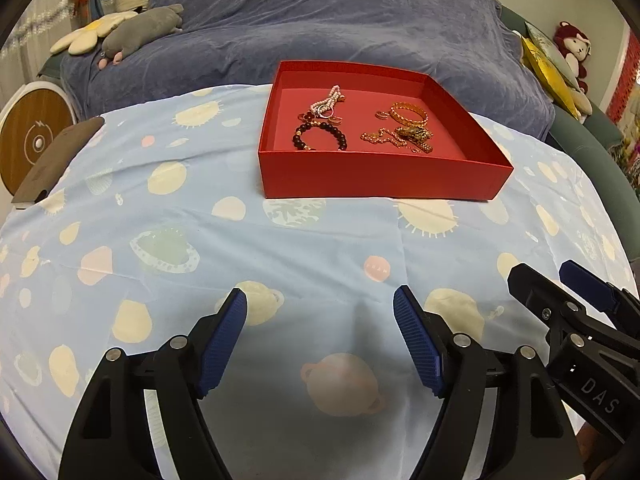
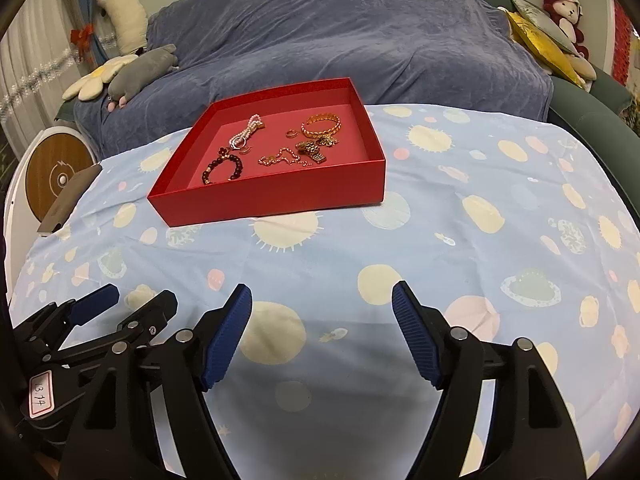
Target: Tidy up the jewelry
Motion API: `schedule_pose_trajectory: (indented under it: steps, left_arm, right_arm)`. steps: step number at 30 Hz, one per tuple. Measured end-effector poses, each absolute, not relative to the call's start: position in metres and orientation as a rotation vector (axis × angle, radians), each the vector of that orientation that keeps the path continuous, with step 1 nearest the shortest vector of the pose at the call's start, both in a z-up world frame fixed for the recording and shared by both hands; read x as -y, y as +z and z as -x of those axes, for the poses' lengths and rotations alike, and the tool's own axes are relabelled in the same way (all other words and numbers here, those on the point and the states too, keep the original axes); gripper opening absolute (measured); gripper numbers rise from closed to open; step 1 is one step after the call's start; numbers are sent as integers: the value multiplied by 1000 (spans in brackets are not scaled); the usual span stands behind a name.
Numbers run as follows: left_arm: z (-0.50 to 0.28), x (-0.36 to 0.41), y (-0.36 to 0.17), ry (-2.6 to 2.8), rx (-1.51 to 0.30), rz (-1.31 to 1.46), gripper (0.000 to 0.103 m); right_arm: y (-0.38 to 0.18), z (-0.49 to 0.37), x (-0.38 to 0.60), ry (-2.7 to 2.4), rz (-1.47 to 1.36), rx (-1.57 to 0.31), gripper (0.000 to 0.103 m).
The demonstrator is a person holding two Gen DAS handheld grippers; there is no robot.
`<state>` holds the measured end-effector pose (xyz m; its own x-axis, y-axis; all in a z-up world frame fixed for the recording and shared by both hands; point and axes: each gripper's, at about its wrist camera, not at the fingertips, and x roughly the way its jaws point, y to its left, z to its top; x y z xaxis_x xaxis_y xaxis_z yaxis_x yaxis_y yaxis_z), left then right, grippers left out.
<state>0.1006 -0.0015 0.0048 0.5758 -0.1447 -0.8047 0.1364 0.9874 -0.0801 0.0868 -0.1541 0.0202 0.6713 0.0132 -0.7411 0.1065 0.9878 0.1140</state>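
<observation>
A shallow red box [image 1: 384,176] [image 2: 272,196] stands on the planet-print cloth, well beyond both grippers. Inside lie a dark bead bracelet [image 1: 320,136] [image 2: 222,170], a pearl strand [image 1: 330,100] [image 2: 248,130], a gold bangle [image 1: 409,115] [image 2: 322,126], a gold chain [image 1: 384,138] [image 2: 282,158] and a small ring [image 1: 381,115] [image 2: 291,134]. My left gripper [image 1: 320,292] [image 2: 142,294] hovers open over the cloth with nothing between its blue pads. Just to its right, my right gripper [image 2: 323,287] [image 1: 544,268] is open and holds nothing too.
Behind the table is a sofa under a blue blanket [image 1: 340,20], with plush toys [image 1: 140,32] at its left and yellow cushions [image 1: 548,64] at its right. A dark flat object [image 1: 56,160] lies at the table's left edge, beside a round wood-faced device [image 1: 32,136].
</observation>
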Motion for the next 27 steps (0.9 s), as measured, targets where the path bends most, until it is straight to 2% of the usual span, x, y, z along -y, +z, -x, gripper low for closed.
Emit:
schedule_pose_trajectory:
  steps: [5,16,18,27]
  left_arm:
    - [-103,3,10,-147,-935,23,73]
    - [-101,7,16,-119,-900,-17,74]
    - [-101,7,17,-113,-895,-15,74]
    - [-101,4,20,-78,-874,-32,84]
  right_arm:
    - [25,-86,155,-76,-147,-811,76]
    - [27,-84,155,-84,-128,-798,77]
    - [28,-83,156,-93,-128,-792,82]
    - [30,-83,156,-94,-128,-781,86]
